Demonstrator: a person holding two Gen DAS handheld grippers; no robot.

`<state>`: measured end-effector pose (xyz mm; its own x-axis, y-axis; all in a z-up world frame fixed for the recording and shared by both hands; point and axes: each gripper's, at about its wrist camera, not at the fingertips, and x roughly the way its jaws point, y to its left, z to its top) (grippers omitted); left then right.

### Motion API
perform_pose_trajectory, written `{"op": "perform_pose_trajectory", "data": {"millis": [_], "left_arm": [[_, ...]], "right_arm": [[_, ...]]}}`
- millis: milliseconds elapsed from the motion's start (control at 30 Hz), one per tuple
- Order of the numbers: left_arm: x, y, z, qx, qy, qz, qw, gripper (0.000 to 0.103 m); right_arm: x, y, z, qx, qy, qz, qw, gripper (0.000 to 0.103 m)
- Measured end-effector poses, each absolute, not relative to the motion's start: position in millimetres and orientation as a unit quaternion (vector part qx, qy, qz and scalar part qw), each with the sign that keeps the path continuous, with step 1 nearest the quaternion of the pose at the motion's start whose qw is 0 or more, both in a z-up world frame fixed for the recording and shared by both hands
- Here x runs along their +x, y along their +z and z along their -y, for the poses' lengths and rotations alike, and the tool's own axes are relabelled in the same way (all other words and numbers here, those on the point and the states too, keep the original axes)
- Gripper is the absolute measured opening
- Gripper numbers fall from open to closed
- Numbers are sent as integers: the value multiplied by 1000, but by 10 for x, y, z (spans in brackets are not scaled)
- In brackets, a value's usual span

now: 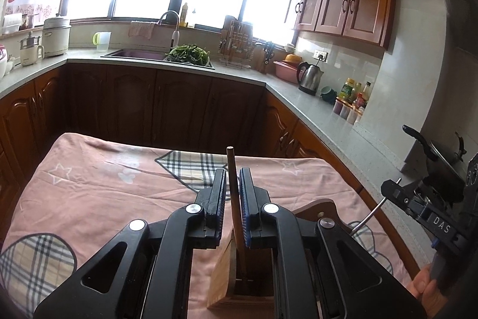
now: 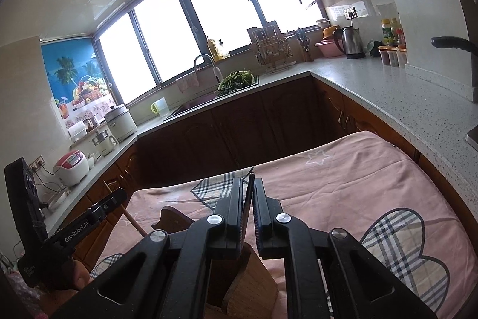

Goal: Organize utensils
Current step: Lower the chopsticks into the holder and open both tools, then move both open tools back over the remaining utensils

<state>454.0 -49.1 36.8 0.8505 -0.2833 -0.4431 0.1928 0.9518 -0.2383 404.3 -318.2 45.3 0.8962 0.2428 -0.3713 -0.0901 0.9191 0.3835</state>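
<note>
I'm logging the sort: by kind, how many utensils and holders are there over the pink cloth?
Wooden stick: 1
Metal stick: 1
Wooden holder: 1
Total: 3

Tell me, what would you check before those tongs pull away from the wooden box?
1. Wooden chopstick has its lower end inside the wooden box: ok.
2. Left tongs loosened off the chopstick: ok, a gap shows on one side.
3. Thin metal utensil has its lower end inside the box: cannot tell, hidden.
4. Right tongs loosened off the utensil: ok, a slit shows.
5. Box upright on the pink cloth: ok.
</note>
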Motion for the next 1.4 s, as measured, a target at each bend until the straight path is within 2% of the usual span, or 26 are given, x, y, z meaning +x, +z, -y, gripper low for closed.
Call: {"op": "perform_pose_trajectory", "data": {"millis": [67,100,133,200,233,267,433,767,1400], "left_arm": [[4518,371,447,-96,-120,-245,957,43],[4496,375,418,-99,-117,-245,957,50],[4469,380,391,-102,-116,-244,957,56],[4411,395,339,-106,-119,-244,957,56],[4377,398,314,-107,-120,-246,956,59],[4344,400,292,-107,-119,-248,955,65],[4129,379,150,-113,-115,-257,953,75],[3670,139,-60,-116,-122,-300,939,78],[2808,-718,-204,-86,-140,-410,897,78]], "right_arm": [[4033,444,3193,184,84,-214,956,11],[4021,445,3201,186,84,-215,955,17],[4007,447,3213,190,86,-216,954,38],[3950,459,3236,199,88,-210,953,67],[3912,472,3241,200,85,-205,954,70],[3875,484,3245,199,81,-204,955,70],[3721,465,3319,223,80,-210,948,74],[3347,318,3317,234,87,-234,940,83],[2505,-247,3240,229,88,-304,921,83]]}}
